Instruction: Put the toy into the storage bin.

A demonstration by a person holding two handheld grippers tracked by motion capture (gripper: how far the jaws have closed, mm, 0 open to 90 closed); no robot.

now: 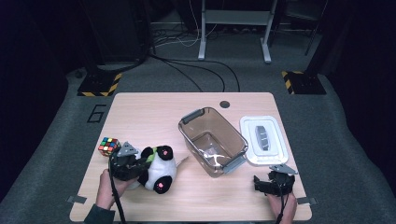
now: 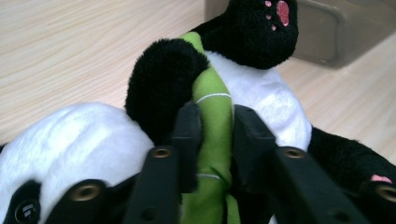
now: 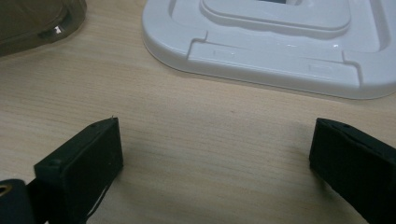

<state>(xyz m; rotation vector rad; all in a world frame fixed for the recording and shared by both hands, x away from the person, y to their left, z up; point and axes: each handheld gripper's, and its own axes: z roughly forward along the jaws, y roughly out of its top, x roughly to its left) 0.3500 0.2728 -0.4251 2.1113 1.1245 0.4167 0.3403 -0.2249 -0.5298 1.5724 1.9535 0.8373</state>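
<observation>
- While your left gripper (image 2: 212, 140) pinches the plush panda's (image 1: 159, 170) green bamboo stalk (image 2: 212, 116), keep the squeeze firm; the soft stalk could slip out.
- Lift straight up before you swing right toward the brown bin (image 1: 212, 140).
- Clear its near rim; the white lid (image 1: 264, 140) lies beyond.
- Your right gripper (image 3: 215, 158) rests wide open, holding nothing, just short of that lid.
- Mind the Rubik's cube (image 1: 109, 146) behind your left gripper.

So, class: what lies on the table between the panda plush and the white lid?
The high view shows the clear brown bin, open and lidless, between the panda plush and the white lid.
</observation>
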